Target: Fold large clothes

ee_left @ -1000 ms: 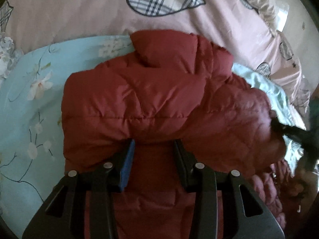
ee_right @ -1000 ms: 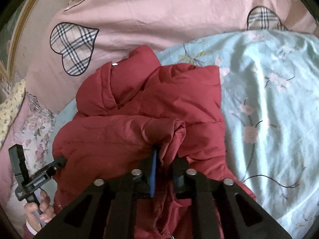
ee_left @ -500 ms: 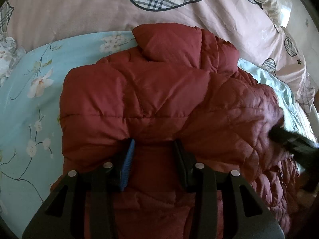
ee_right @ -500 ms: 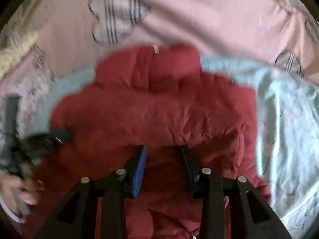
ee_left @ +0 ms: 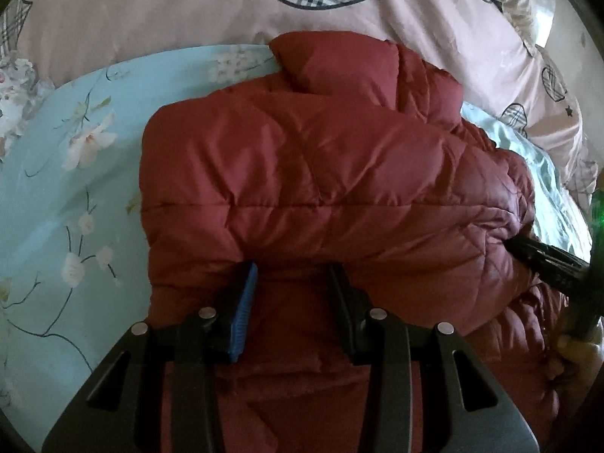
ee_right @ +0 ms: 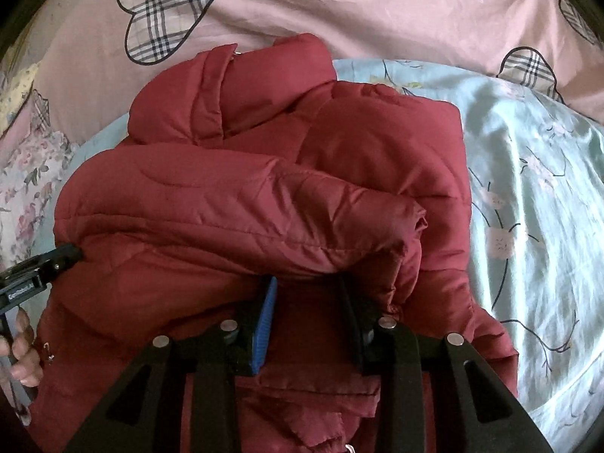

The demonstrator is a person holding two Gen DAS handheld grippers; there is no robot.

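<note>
1. The right hand-held gripper [ee_right: 307, 283] is now standing spread, its fingers apart with nothing pinched between them; a second ago it was pressed together on a fold of the sleeve, so it has let the cloth go; its tips are sitting under the edge of the folded-over layer.
2. The left hand-held gripper [ee_left: 292, 271] is also spread, as it was before, its tips tucked under the near edge of the puffy fold and pinching nothing.
3. The red padded jacket [ee_left: 321, 173] is lying on the light blue floral sheet [ee_left: 75, 158] of the bed, collar toward the pink quilt [ee_right: 339, 7]; the sleeve is now lying across the body instead of hanging from the right tool.
4. Judging from this, the sleeve fold is placed; the lower hem, near both tools, is probably waiting to be folded up next.
</note>
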